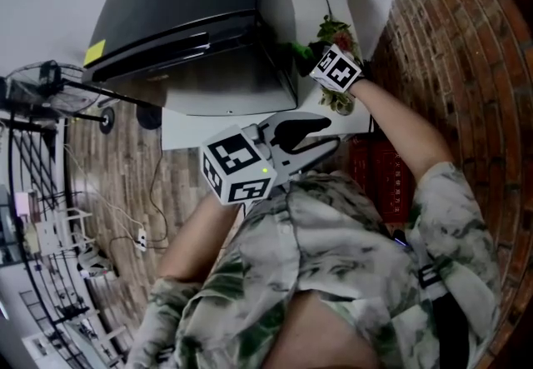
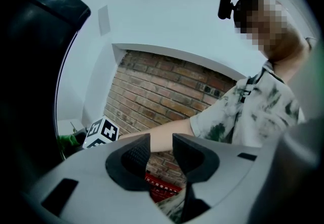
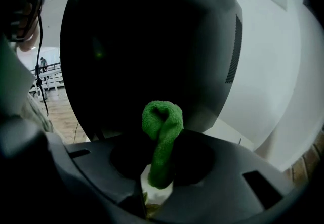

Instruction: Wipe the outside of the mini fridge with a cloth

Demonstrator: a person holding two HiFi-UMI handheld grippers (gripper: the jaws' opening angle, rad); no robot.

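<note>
The black mini fridge [image 1: 200,17] stands on a low white stand [image 1: 187,130]; its dark side fills the right gripper view [image 3: 152,41]. My right gripper [image 1: 306,52] is at the fridge's right side, shut on a green cloth [image 1: 297,49]. The cloth [image 3: 162,132] sticks up rolled between the jaws, close to the fridge wall; I cannot tell whether it touches. My left gripper [image 1: 331,131] hangs near my chest, away from the fridge, open. Nothing sits between its black pads [image 2: 135,156].
A plant with red and green leaves [image 1: 335,29] stands on the stand right of the fridge, under my right arm. A brick wall [image 1: 450,26] closes the right side, with a red crate [image 1: 376,180] at its foot. A fan [image 1: 50,80] and cables [image 1: 137,230] lie left.
</note>
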